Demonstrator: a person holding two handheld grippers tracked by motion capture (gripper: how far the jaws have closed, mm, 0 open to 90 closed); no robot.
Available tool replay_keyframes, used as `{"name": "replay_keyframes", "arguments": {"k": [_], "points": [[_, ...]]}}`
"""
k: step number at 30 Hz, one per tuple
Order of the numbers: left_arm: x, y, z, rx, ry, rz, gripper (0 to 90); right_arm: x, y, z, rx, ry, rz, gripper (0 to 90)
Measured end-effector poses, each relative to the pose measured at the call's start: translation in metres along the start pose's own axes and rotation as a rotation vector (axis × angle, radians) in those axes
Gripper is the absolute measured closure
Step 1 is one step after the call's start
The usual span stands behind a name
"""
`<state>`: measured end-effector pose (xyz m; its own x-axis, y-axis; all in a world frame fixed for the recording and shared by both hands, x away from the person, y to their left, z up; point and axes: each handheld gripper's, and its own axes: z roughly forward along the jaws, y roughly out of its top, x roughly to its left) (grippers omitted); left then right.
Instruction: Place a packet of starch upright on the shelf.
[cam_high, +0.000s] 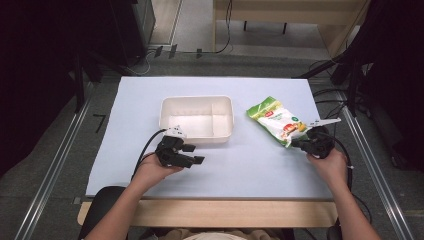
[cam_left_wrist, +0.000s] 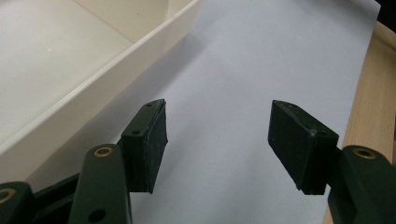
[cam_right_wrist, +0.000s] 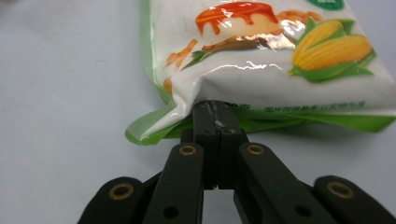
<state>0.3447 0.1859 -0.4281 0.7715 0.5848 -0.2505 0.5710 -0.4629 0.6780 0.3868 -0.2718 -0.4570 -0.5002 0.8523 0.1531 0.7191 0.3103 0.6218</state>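
A white and green snack bag (cam_high: 276, 120) printed with corn and a pudding lies on the pale blue table mat (cam_high: 150, 100), right of a white two-compartment tray (cam_high: 196, 98). My right gripper (cam_high: 296, 144) is at the bag's near end. In the right gripper view this gripper (cam_right_wrist: 217, 109) is shut, jaws pressed flat together, tips against the bag (cam_right_wrist: 261, 65) at its green bottom seam. I cannot tell whether any film is pinched. My left gripper (cam_high: 194, 154) hovers open just in front of the tray. Nothing is between its jaws (cam_left_wrist: 217, 140), and the tray wall (cam_left_wrist: 116, 65) is beside the gripper.
The tray is empty. A wooden table edge (cam_high: 210, 210) runs along the near side of the mat. Metal rails (cam_high: 55, 165) flank the table, and cables and dark stands lie beyond its far corners.
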Motion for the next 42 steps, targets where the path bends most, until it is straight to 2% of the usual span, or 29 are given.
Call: {"name": "replay_keyframes", "arguments": {"k": [3,9,10,21,26,29,30,34,37,41,42], "points": [[0.001,0.000,0.000,0.001,0.003,-0.004,38.2,0.008,0.004,0.005,-0.005,0.010,-0.027,90.0],[0.002,0.000,0.000,-0.003,0.001,-0.008,38.3,0.021,0.014,0.017,-0.018,0.027,-0.046,90.0],[0.001,0.000,0.000,-0.002,0.002,-0.007,38.3,0.028,0.019,0.021,-0.017,0.028,-0.059,90.0],[0.002,0.000,0.000,-0.002,0.003,-0.009,38.3,0.046,0.039,0.039,-0.010,0.053,-0.066,90.0],[0.002,-0.001,-0.001,-0.002,0.002,-0.009,38.3,0.043,0.042,0.041,-0.011,0.076,-0.057,90.0],[0.002,-0.001,-0.003,-0.009,0.003,-0.011,38.3,0.042,0.043,0.032,-0.031,0.080,-0.057,90.0],[0.003,-0.001,-0.003,-0.009,0.004,-0.010,38.3,0.041,0.045,0.022,-0.054,0.077,-0.052,90.0],[0.002,-0.001,-0.002,-0.008,0.007,-0.007,38.4,0.036,0.051,0.010,-0.080,0.045,-0.046,88.1],[0.001,-0.001,-0.002,-0.008,0.003,-0.001,38.5,0.030,0.060,0.005,-0.081,0.047,-0.030,86.5],[0.001,-0.001,-0.003,-0.010,0.003,0.002,38.5,0.023,0.071,0.005,-0.078,0.024,-0.022,84.8],[0.001,-0.001,-0.003,-0.004,0.003,0.007,38.5,0.017,0.077,0.007,-0.084,0.029,0.003,83.6]]}}
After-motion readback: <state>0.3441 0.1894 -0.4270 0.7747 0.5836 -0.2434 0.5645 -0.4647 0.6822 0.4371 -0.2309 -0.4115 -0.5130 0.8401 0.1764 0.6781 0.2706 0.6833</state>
